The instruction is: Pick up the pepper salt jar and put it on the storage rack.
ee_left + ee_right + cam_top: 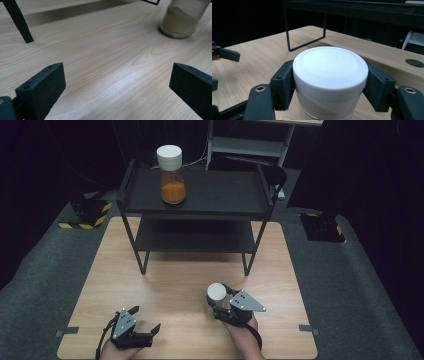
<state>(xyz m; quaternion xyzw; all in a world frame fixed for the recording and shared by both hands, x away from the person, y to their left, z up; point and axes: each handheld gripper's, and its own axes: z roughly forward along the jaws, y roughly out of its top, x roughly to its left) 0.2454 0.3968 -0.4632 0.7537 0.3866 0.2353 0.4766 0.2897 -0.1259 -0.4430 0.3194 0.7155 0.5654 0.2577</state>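
No label or writing can be read on either jar. My right gripper (pixel 218 304) is closed around the white lid of a jar (pixel 329 72) that stands upright on the wooden counter (pixel 170 285), its long axis vertical, toward the near right in front of the black shelf rack (pixel 195 195). In the left gripper view that jar (pixel 181 20) shows clear glass holding a pale tan powder. My left gripper (pixel 144 322) sits low over the near left of the counter with its jaws spread wide and nothing between them, well apart from the jar. A second jar with a white lid (pixel 171 175) stands upright on the rack's top shelf, toward its left end, partly filled with an orange powder. The rack's lower shelf (pixel 195 237) is in shadow.
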